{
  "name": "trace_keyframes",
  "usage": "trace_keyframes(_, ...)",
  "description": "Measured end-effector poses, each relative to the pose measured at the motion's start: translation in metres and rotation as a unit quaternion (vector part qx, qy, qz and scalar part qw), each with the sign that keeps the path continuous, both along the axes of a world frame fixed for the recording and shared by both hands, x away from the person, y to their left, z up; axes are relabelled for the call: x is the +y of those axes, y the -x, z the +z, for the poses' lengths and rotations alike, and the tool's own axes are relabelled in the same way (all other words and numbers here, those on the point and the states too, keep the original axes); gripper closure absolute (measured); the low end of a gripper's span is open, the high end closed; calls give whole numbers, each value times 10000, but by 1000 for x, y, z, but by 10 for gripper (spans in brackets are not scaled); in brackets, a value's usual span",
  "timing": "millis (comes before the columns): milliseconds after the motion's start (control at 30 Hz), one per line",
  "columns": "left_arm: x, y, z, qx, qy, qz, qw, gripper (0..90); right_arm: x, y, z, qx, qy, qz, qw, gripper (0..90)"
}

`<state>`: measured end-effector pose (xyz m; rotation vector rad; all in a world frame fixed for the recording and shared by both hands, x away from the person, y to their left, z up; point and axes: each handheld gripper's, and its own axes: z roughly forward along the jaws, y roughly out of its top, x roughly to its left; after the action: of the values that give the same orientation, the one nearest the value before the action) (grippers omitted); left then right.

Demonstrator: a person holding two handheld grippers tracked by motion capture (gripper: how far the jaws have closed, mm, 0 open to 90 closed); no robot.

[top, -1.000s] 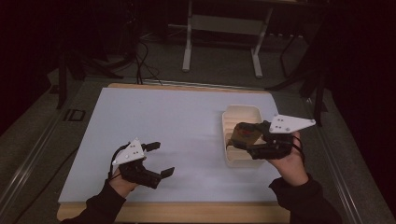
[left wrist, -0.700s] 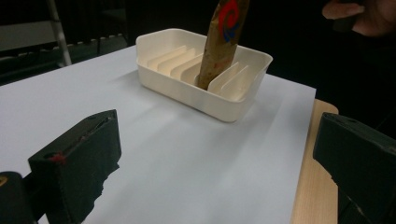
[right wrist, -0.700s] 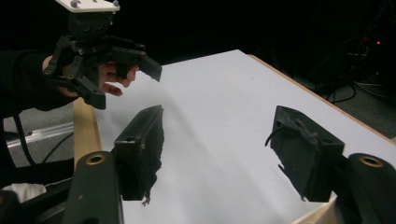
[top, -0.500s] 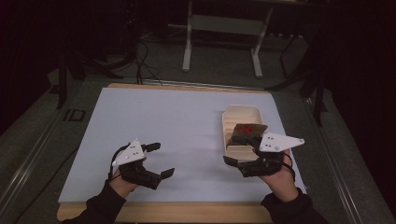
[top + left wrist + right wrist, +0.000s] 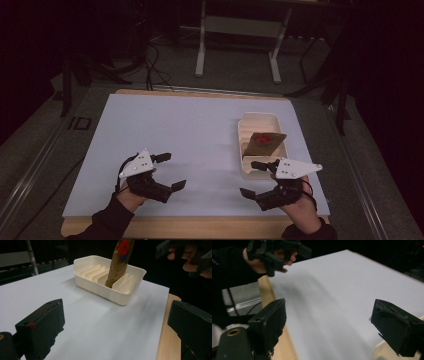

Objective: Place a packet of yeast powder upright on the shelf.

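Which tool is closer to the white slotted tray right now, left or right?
Right. The right tool sits just beside the tray, at its near end; the left tool rests well across the table.

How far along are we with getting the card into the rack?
Done: the card stands tilted in a slot of the rack. In hand: nothing; the right tool has just been opening, jaws wide with nothing between them, beside the rack's near end. The left tool is open over the mat. No other cards show.
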<state>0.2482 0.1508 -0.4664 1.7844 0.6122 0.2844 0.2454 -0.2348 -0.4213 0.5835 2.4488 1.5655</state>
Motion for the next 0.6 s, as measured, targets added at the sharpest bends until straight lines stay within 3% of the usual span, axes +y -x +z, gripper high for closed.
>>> trace_keyframes(100, 0, 0, 0, 1, 20, -13, 10000, 17, -3, 4, -7, 111, -72, -15, 9999, 126)
trace_keyframes(300, -1, 0, 1, -28, 51, -23, 10000, 17, -6, 11, -22, 255, 27, -2, 9997, 129)
trace_keyframes(600, -1, 0, 0, -34, 23, -31, 10000, 17, -10, 16, -38, 297, 150, 13, 9994, 138)
